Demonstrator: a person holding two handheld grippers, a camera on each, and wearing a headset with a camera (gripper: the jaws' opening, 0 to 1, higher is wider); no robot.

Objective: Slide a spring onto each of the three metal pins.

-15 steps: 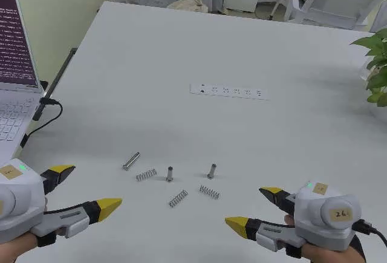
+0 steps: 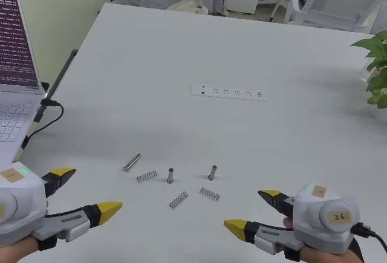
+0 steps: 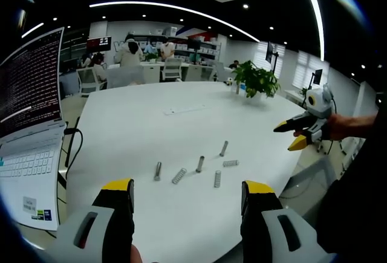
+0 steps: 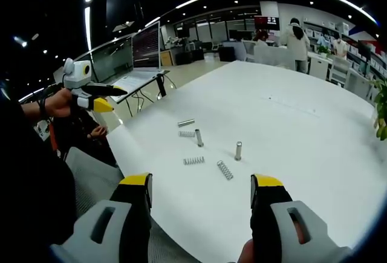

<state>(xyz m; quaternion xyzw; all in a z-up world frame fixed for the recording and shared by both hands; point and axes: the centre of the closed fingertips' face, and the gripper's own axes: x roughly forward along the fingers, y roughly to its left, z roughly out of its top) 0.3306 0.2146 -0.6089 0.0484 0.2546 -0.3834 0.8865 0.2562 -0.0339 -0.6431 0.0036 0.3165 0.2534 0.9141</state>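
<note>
Three short metal pins rest on the white table: one lies flat, two stand upright. Three loose springs lie among them, none on a pin. My left gripper hovers open at the near left edge, well short of the parts. My right gripper is open at the near right, empty. In the left gripper view the flat pin and a spring lie ahead of the open jaws. In the right gripper view, an upright pin and a spring lie ahead.
An open laptop with a black cable sits at the left edge. A white power strip lies mid-table beyond the parts. A green plant stands at the right edge. Chairs line the far side.
</note>
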